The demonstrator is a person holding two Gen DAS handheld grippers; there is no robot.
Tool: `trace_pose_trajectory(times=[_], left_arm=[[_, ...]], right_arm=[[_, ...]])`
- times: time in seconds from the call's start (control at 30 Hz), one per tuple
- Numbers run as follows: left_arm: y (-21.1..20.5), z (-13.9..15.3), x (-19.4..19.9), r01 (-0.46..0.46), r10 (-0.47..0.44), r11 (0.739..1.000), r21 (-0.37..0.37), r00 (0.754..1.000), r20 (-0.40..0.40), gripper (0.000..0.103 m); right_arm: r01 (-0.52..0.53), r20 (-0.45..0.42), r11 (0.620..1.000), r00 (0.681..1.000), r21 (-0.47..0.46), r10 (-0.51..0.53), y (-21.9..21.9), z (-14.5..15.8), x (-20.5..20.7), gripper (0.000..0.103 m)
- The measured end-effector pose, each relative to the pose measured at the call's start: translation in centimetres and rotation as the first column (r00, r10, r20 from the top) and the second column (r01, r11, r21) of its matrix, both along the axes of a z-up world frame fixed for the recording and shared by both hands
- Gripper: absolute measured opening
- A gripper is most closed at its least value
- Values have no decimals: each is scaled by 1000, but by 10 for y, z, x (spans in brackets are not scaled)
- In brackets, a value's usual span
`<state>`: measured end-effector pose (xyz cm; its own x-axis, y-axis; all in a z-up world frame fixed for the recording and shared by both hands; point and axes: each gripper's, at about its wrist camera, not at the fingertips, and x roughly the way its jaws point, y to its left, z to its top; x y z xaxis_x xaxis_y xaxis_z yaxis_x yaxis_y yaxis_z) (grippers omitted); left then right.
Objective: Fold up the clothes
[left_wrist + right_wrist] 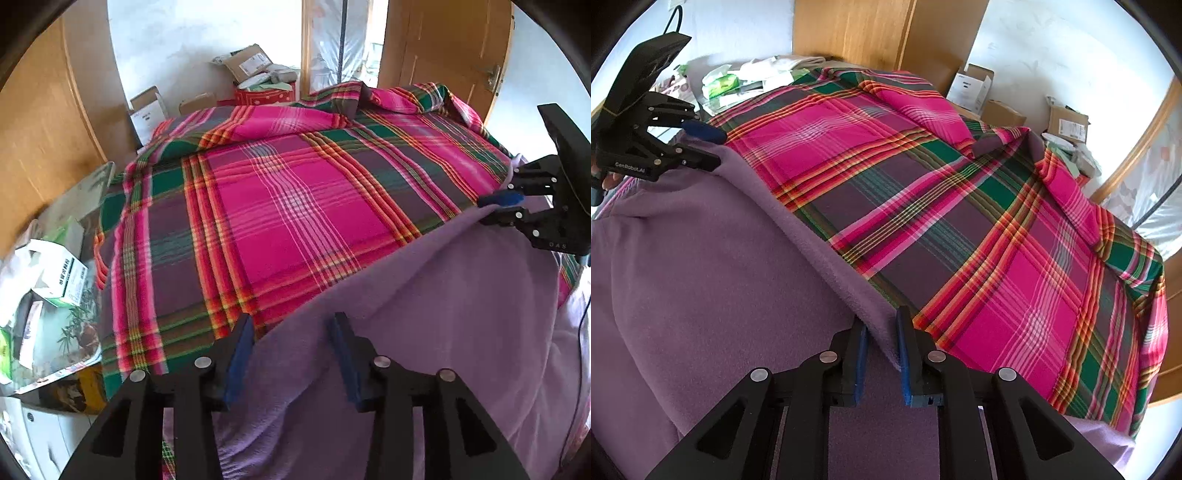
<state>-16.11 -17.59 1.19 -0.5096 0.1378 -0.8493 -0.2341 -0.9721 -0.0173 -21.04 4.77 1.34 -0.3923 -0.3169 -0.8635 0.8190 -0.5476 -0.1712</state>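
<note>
A purple fleece garment (424, 314) (701, 277) lies on a bed covered by a pink, green and purple plaid sheet (277, 203) (960, 203). My left gripper (291, 328) is open, its blue-padded fingers wide apart over the garment's near edge, with fleece filling the gap. The right wrist view shows the left gripper (709, 146) at the upper left, at the garment's corner. My right gripper (882, 328) is shut on the fleece edge; the left wrist view shows it (495, 210) at the far right. The garment's edge runs straight between the two grippers.
A cluttered side table (62, 277) with small boxes stands left of the bed. Cardboard boxes (251, 62) (971, 88) are stacked against the far wall. A wooden door (443, 55) and a wooden cabinet (44, 110) flank the bed.
</note>
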Motion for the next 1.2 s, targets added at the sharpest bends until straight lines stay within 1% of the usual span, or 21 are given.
trace_pose_trajectory(times=[0.1, 0.2, 0.27, 0.3, 0.33, 0.37, 0.43, 0.47, 0.63, 0.7, 0.8, 0.93, 1.1, 1.17, 1.2], left_arm=[[3, -1, 5, 58, -60, 997, 44, 998, 26, 45], [9, -2, 8, 87, -88, 996, 9, 996, 15, 45], [9, -2, 7, 80, -81, 997, 13, 997, 16, 44], [8, -1, 6, 67, -67, 998, 17, 998, 15, 41], [5, -1, 5, 51, -52, 998, 22, 999, 14, 33], [3, -1, 4, 35, -36, 999, 30, 999, 14, 22], [-2, 1, 4, 1, -2, 998, 65, 1000, 12, 9], [-5, 3, 4, -15, 15, 997, 80, 1000, 6, 6], [-14, 12, 3, -107, 111, 991, 86, 993, -39, 5], [-22, 12, 0, -143, 146, 985, 98, 989, -34, 5], [-34, 10, -3, -195, 199, 973, 121, 980, -26, 5], [-42, 6, -4, -236, 239, 963, 134, 971, -9, 5], [-45, -1, -3, -259, 261, 957, 130, 965, 3, 5], [-44, -1, -5, -262, 263, 956, 130, 965, 6, 5], [-44, -1, -6, -263, 264, 956, 129, 964, 7, 5]], right_arm=[[1, 3, 1000, 1000, -5, -1, 2, 0, -1, 17], [9, 9, 1000, 1000, -18, -9, 5, -1, -2, 18], [19, 11, 1000, 1000, -22, -19, 5, -1, -1, 18], [21, 10, 1000, 1000, -20, -21, 5, -1, -1, 16], [19, 10, 1000, 1000, -15, -19, 4, -1, 0, 12], [19, 5, 1000, 1000, -8, -18, 3, -1, 1, 7], [27, -16, 1000, 1000, -3, -27, 1, 1, 2, 4], [41, -33, 999, 999, -16, -42, 1, 3, 1, 3], [103, -95, 992, 989, -78, -110, -9, 17, -9, 3], [116, -124, 989, 984, -90, -126, -17, 21, -14, 3], [128, -142, 988, 980, -92, -140, -31, 21, -23, 3], [132, -149, 990, 979, -52, -139, -44, 10, -33, 4], [136, -156, 991, 978, -4, -135, -56, -3, -42, 4], [140, -150, 990, 979, 7, -137, -56, -5, -43, 5], [144, -141, 990, 980, 9, -141, -54, -5, -43, 8]])
